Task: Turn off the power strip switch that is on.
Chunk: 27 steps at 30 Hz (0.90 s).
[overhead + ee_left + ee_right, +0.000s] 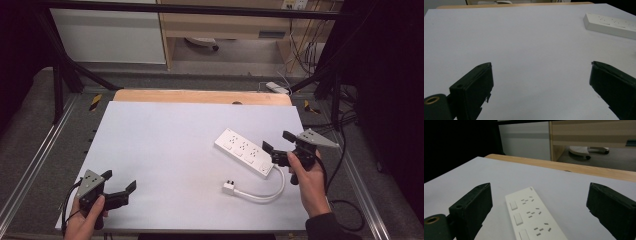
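The power strip [245, 151] lay right of centre on the table [165, 150], its plug [229, 188] loose nearby. Both jaws were held wide open, empty. The right gripper [278, 145] was positioned at the strip's end; next, a grasp was judged necessary. The left gripper [119, 186] rested well apart.

Dim room, soft focus, faint shadows

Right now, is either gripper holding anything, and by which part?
Nothing is held. The right gripper is open by the power strip; the left gripper is open over bare table.
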Each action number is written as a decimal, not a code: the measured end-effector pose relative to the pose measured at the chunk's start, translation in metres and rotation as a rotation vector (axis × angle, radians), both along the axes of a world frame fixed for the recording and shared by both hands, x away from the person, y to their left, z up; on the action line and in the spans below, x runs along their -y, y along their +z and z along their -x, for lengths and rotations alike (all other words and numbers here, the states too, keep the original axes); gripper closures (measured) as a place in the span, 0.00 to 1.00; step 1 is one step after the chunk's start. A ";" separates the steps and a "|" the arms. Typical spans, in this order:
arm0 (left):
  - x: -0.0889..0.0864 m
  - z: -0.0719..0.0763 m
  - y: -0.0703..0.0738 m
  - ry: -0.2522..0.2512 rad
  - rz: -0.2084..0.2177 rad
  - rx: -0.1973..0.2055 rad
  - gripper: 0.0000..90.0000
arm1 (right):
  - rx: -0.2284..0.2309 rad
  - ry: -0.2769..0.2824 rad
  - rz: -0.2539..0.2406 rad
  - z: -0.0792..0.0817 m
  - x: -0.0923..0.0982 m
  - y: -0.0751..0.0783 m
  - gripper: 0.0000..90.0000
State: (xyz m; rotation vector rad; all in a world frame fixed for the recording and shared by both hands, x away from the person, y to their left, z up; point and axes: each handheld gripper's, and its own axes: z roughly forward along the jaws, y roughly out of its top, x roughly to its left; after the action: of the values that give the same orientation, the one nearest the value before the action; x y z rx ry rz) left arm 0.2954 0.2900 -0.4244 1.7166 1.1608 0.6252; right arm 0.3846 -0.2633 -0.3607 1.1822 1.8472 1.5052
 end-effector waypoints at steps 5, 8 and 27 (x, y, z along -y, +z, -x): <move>0.001 0.000 -0.001 -0.001 -0.003 -0.002 0.06 | 0.043 -0.054 -0.002 0.015 0.022 -0.008 0.10; 0.001 0.000 -0.001 0.000 -0.004 -0.003 0.06 | 0.069 -0.071 -0.007 0.023 0.030 -0.013 0.10; 0.003 0.000 -0.001 -0.011 -0.021 0.001 0.06 | -0.022 -0.104 0.084 0.057 0.056 -0.067 0.05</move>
State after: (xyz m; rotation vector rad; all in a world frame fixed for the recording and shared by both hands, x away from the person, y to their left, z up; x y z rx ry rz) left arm 0.2957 0.2874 -0.4255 1.7390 1.1468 0.6337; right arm 0.3276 -0.3196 -0.4281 1.2396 1.8146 1.3505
